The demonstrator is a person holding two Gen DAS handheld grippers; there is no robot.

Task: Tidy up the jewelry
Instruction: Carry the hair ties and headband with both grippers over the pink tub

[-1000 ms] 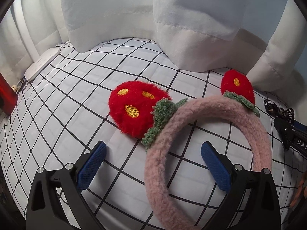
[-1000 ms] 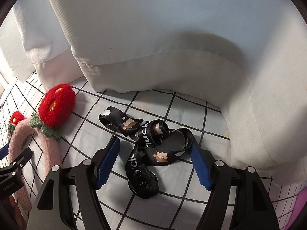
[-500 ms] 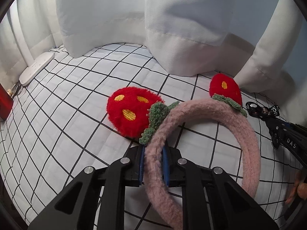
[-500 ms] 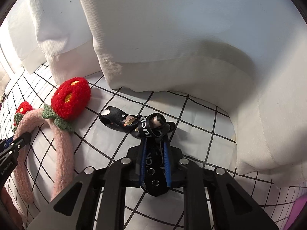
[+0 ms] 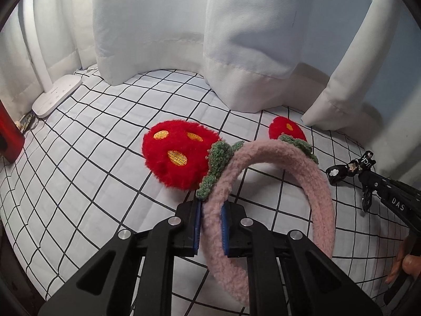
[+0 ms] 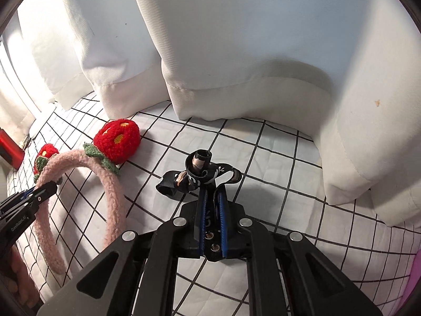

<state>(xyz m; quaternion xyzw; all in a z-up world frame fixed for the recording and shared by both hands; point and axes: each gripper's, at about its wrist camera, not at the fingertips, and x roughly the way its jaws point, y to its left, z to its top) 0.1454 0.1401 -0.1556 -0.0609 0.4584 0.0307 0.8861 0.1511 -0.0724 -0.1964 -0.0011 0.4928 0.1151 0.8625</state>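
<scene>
1. Vs 0.5 s back: both grips held, but my right gripper (image 6: 210, 220) has the black strap (image 6: 200, 176) up off the checked cloth (image 6: 276, 152) now, loops bunched just ahead of the tips.
2. Left gripper (image 5: 210, 226) clamped on the pink headband (image 5: 276, 158), w/ the band raised a bit; red strawberry puff (image 5: 179, 155) just fwd-left of the tips.
3. Headband: fuzzy pink arc, two red berries w/ yellow spots, green leaves. Strap: black, white print, snaps btwn the pads.
</scene>
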